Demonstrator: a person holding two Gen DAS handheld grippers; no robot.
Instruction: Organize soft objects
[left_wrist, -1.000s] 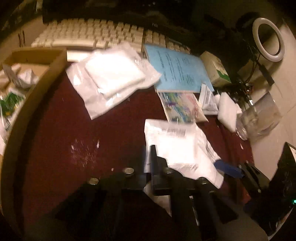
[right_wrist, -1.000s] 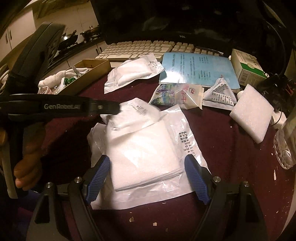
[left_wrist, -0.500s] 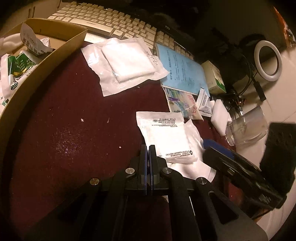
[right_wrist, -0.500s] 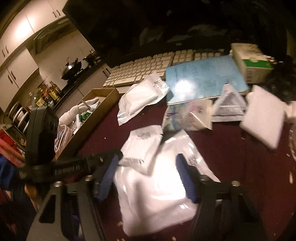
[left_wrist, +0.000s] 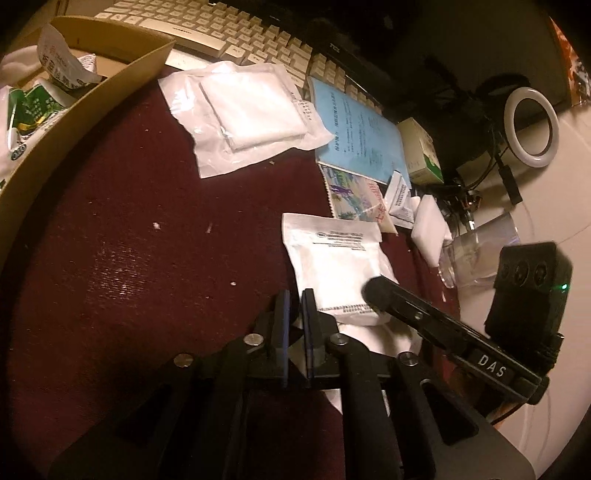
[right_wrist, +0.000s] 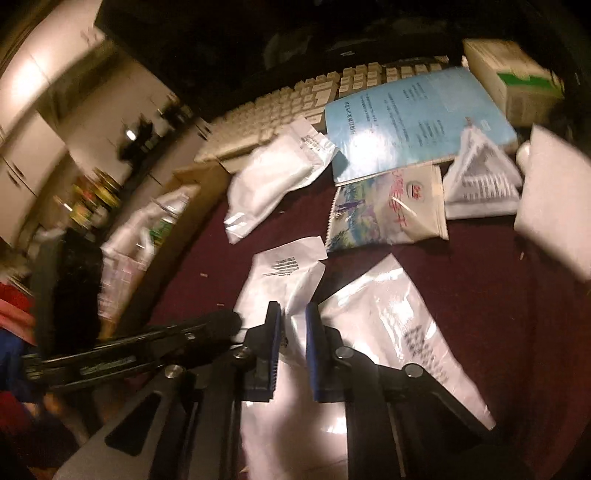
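Observation:
A small white packet (left_wrist: 334, 269) with printed text lies on the dark red mat, on top of a larger clear gauze pack (right_wrist: 399, 325). My right gripper (right_wrist: 292, 334) has its blue pads nearly closed on the large pack and lifts its edge; the small packet (right_wrist: 286, 280) lies just ahead. My left gripper (left_wrist: 294, 317) is almost shut with a thin gap and empty, beside the small packet's near left corner. Another gauze pack (left_wrist: 251, 110) lies near the keyboard.
A cardboard box (left_wrist: 88, 96) with several packets stands at the left. A keyboard (left_wrist: 236, 44), blue booklet (left_wrist: 358, 133), snack packet (left_wrist: 354, 195), triangular packet (right_wrist: 480, 177), foam block (right_wrist: 554, 199), green-white carton (left_wrist: 421, 151), plastic cup (left_wrist: 480, 254) and ring light (left_wrist: 532, 129) crowd the back and right.
My right gripper closed from wide open onto the large gauze pack and tilted. My left gripper let go of the small packet, which now lies on the large pack, and drew back.

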